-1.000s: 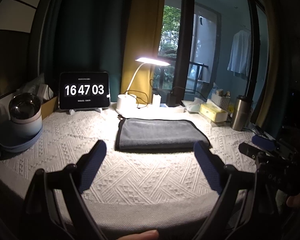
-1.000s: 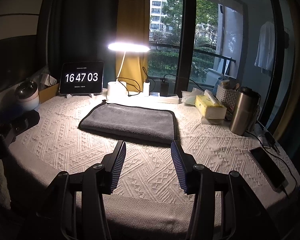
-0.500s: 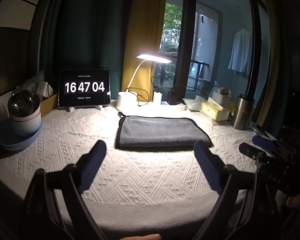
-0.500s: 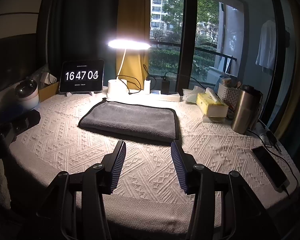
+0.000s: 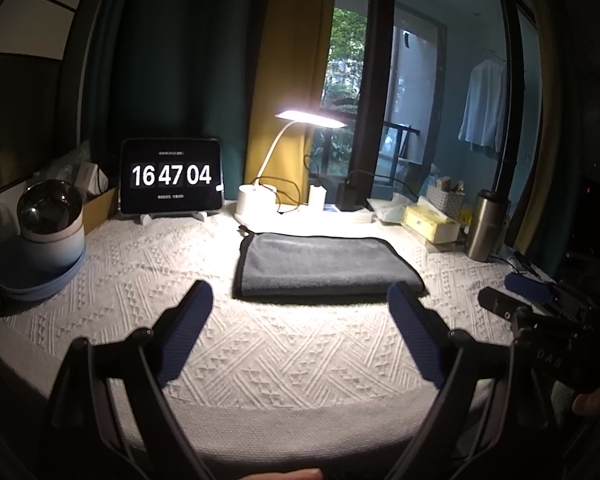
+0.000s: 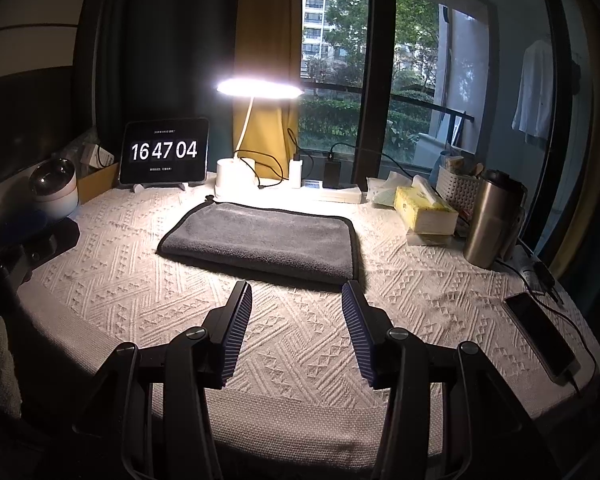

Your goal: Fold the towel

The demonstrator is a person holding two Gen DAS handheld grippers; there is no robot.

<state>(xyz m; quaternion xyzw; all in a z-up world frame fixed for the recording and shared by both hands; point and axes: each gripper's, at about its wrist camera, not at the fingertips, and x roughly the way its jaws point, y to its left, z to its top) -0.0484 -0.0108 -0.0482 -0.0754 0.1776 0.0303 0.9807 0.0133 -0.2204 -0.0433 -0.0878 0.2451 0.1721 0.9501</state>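
Note:
A grey towel (image 5: pixel 324 266) with a dark hem lies folded flat on the white textured tablecloth (image 5: pixel 260 344), under the lamp; it also shows in the right wrist view (image 6: pixel 260 240). My left gripper (image 5: pixel 300 300) is open and empty, held above the table's front edge, short of the towel. My right gripper (image 6: pixel 297 298) is open and empty, also near the front edge, just short of the towel's near hem. The right gripper's body (image 5: pixel 540 312) shows at the right of the left wrist view.
A lit desk lamp (image 6: pixel 256 92), a tablet clock (image 6: pixel 164 152) and chargers stand at the back. A bowl and cup (image 5: pixel 50 228) sit far left. A tissue box (image 6: pixel 424 210), a steel tumbler (image 6: pixel 490 224) and a phone (image 6: pixel 540 332) sit at the right.
Both grippers have drawn back and up slightly from the table. The towel has not moved. The clock went from 16:47:03 to 16:47:04.

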